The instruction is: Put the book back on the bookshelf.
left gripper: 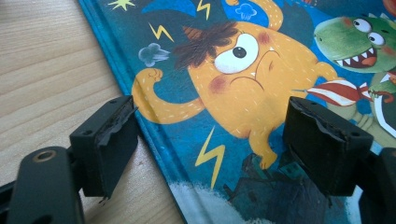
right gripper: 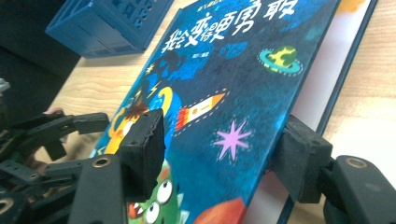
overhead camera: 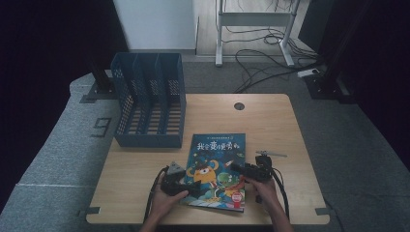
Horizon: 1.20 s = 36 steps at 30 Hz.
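Blue and busy with cartoon monsters, the picture book (overhead camera: pixel 218 169) is lying on the near half of the wooden table (overhead camera: pixel 270 125), in front of the dark blue file rack (overhead camera: pixel 150 99) that is standing at the table's far left. We are holding the left gripper (overhead camera: pixel 189 186) at the book's near left corner; in the left gripper view its jaws are standing wide apart, one over the bare wood just beside the book's left edge, the other over the cover near the yellow one-eyed monster (left gripper: pixel 238 79), and we are gripping nothing with them.

We are bringing the right gripper (overhead camera: pixel 237 169) in at the book's right side. In the right gripper view the front cover (right gripper: pixel 233 88) is tilting up off the white page (right gripper: pixel 327 79) beneath, and the jaws are straddling its raised edge, one above the cover and one below. They are looking fairly wide, though whether either pad is touching the cover we cannot tell from this angle. Our hand (overhead camera: pixel 265 191) is resting behind that gripper on the table's near edge.
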### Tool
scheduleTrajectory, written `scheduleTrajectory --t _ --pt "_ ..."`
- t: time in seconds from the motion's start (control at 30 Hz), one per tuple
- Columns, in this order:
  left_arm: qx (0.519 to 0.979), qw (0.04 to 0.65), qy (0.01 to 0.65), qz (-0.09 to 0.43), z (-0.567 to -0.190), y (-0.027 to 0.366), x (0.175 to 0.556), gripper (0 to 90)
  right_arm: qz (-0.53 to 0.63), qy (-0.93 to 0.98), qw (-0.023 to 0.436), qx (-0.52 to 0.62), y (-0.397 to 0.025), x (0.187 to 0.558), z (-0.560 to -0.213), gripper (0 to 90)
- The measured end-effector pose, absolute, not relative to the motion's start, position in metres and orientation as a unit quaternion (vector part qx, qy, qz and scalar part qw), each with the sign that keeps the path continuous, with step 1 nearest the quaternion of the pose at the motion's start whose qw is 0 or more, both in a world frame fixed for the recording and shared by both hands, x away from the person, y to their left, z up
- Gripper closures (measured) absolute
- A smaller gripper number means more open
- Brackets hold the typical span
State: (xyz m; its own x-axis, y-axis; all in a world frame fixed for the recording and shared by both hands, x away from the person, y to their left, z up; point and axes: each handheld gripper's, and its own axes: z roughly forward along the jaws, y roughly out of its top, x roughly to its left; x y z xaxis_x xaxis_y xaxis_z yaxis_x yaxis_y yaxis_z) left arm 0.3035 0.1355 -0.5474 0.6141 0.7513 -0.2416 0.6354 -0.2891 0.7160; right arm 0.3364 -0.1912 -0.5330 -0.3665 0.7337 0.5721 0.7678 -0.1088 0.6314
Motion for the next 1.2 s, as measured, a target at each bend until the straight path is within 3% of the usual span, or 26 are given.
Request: scheduleTrajectory --t 0.7,1.2 --pt "0.799 0.412 0.433 0.066 -0.547 0.137 0.304 17.9 -0.485 -0.676 -0.004 -0.555 -0.186 0.363 -0.537 48.0" --pt "0.794 0.420 0.436 0.054 -0.547 0.140 0.305 17.9 -0.525 -0.656 0.053 -0.539 -0.188 0.366 -0.541 62.1"
